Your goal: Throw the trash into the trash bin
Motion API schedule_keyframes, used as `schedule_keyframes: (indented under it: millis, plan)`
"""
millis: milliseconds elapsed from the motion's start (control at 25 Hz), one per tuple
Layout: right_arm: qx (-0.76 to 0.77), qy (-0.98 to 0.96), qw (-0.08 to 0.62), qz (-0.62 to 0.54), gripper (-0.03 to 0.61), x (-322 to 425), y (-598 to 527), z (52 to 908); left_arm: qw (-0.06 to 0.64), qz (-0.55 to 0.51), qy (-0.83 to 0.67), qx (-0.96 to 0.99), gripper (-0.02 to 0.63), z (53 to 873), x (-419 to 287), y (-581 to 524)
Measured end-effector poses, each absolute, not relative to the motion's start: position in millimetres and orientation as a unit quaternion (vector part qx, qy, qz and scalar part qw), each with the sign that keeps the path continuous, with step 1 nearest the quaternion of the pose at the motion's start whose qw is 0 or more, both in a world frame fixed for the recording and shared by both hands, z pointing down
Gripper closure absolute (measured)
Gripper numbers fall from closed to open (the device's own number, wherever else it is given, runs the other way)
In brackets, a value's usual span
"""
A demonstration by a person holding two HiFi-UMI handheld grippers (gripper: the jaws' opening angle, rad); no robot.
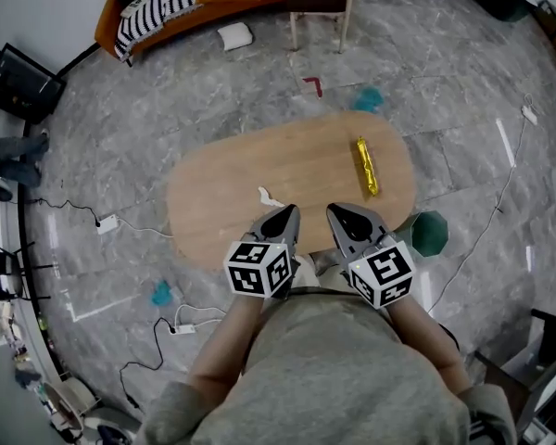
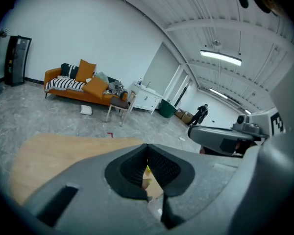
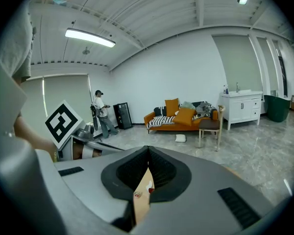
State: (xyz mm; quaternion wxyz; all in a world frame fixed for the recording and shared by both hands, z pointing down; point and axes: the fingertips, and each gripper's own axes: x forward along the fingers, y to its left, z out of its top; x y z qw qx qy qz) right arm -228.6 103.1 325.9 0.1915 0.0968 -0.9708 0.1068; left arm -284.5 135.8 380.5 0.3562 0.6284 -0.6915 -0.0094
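Here, left claw (image 1: 288, 212) and right claw (image 1: 337, 212) both tight together; green bin (image 1: 432, 235) beside table (image 1: 250, 170), contents unclear.

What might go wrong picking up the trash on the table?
The left gripper and right gripper are both shut; unopened, they would only shove the trash. The yellow wrapper lies flat on the table and might slip. The green bin sits low by the table's edge, so a drop could miss.
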Motion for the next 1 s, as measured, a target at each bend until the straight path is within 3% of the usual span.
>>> schedule_keyframes:
  millis: [1000]
  plan:
    - [-0.033, -0.96, 0.248, 0.125, 0.569, -334.4, 152.7, 390.9, 0.401, -0.042, -0.764, 0.503, 0.604, 445.9, -376.7, 208.2]
